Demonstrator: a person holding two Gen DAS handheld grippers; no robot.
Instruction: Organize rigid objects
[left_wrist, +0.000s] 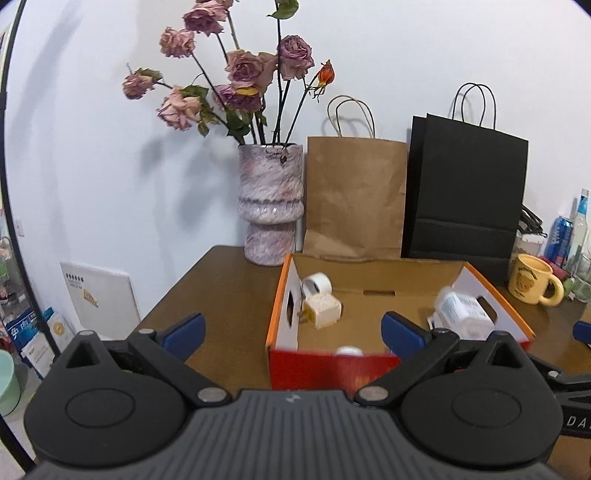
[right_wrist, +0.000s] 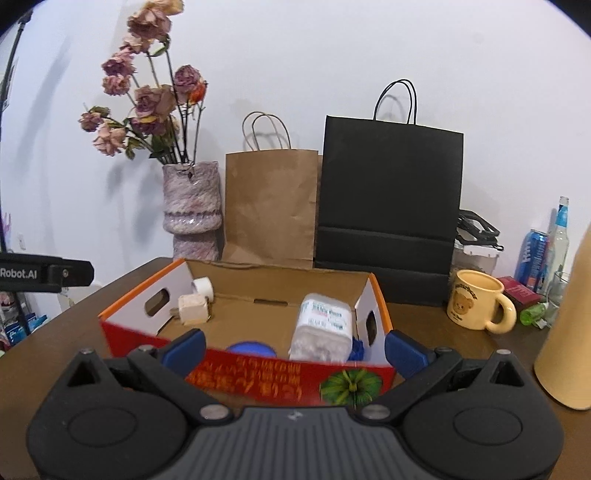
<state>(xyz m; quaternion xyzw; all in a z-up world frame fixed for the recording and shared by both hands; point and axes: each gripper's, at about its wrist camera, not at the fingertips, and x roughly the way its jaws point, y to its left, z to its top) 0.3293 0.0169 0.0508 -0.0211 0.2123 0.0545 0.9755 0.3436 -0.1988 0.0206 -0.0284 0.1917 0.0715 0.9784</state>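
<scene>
Item: open cardboard box (right_wrist: 236, 373), red printed near wall, orange-edged white side walls with handle cut-outs, plain brown interior; stands on a dark wooden table (left_wrist: 221, 280). Contents, far left corner: a white tape roll (left_wrist: 317, 283) on its edge, touching a pale cube-shaped block (left_wrist: 322, 311) just nearer. Contents, right side: a white plastic bottle with printed label (right_wrist: 322, 326), lying tilted toward the right wall. Contents, near wall: a blue round lid or cap (right_wrist: 250, 349), partly hidden by the wall; a small blue object beside the bottle, too hidden to identify. Left gripper (left_wrist: 293, 330): blue-padded fingers spread wide, nothing between them, poised just near of the box's near wall. Right gripper (right_wrist: 295, 349): fingers likewise spread apart and empty, straddling the near wall's width. Behind the box, against a white wall, left to right: a mottled pink-grey vase (left_wrist: 270, 206) with dried roses (left_wrist: 243, 70), a brown paper bag (right_wrist: 271, 206), a black paper bag (right_wrist: 389, 199). To the right of the box: a yellow mug with a bear print (right_wrist: 476, 304), upright; farther right, a blue can (right_wrist: 533, 254) and a clear bottle (right_wrist: 559, 236); a tan cylinder (right_wrist: 569, 332) at the right edge.
</scene>
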